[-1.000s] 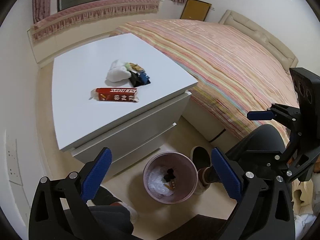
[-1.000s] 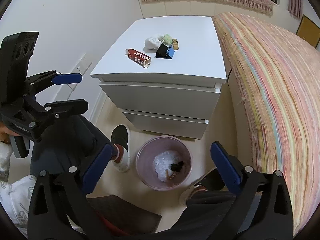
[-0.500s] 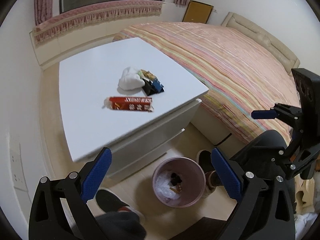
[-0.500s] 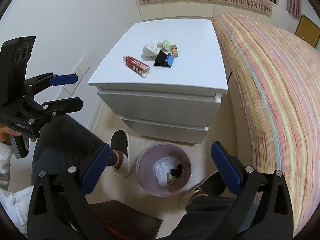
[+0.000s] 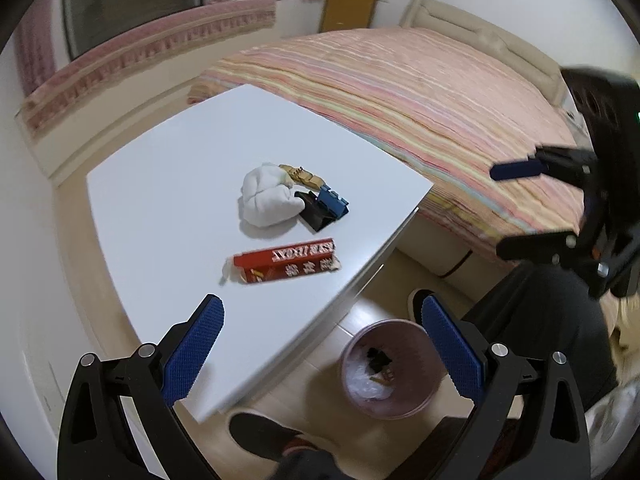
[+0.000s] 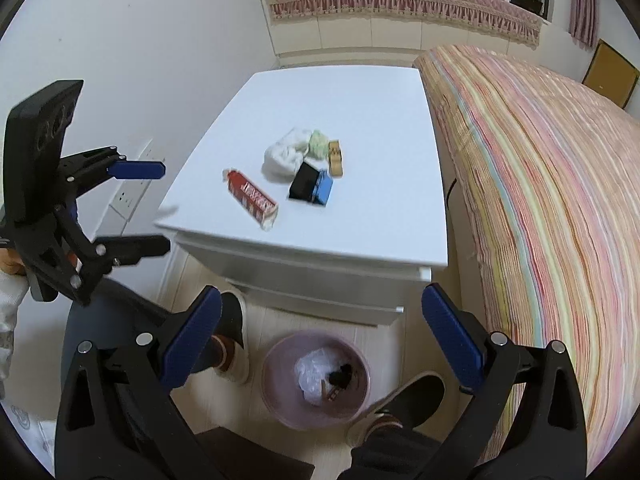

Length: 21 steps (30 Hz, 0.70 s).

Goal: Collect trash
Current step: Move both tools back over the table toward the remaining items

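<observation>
Both hand-held grippers (image 5: 322, 340) (image 6: 320, 334) agape, empty, now nearer red box (image 5: 285, 266), nightstand (image 5: 160, 200)

left hand-held gripper (image 5: 320, 334): jaws wide, empty | right hand-held gripper (image 6: 320, 332): jaws wide, empty

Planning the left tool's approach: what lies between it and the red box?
Only bare white nightstand top lies between the left tool and the red box, seen in the left wrist view.
</observation>
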Available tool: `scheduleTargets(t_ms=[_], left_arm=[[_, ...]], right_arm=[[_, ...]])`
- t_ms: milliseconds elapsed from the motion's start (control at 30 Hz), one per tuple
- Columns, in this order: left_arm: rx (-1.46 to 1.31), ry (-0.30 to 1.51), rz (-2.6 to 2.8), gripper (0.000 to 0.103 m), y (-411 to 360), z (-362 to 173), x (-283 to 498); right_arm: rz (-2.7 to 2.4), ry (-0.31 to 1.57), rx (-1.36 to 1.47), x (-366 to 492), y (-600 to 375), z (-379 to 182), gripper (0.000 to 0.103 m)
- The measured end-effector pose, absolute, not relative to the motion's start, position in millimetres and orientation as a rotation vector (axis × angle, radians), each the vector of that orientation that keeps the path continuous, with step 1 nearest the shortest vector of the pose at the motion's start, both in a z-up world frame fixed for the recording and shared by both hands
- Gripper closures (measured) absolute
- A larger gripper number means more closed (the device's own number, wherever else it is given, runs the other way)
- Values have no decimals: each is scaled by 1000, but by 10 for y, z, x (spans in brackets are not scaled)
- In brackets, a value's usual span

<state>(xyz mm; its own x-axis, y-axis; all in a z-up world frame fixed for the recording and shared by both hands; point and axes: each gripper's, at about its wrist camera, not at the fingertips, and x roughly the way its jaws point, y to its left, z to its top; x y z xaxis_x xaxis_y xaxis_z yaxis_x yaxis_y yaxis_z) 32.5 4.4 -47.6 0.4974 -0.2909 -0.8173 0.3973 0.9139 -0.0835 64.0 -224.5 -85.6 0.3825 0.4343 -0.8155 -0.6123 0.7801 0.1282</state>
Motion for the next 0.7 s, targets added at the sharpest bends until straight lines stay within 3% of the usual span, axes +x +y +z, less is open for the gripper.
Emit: scheduleTargets(t_ms=[700], left_arm=[[298,1004,-591,8,181,-1002,939]], right_arm=[[653,1021,-219,1287,-1885,-1110,5]])
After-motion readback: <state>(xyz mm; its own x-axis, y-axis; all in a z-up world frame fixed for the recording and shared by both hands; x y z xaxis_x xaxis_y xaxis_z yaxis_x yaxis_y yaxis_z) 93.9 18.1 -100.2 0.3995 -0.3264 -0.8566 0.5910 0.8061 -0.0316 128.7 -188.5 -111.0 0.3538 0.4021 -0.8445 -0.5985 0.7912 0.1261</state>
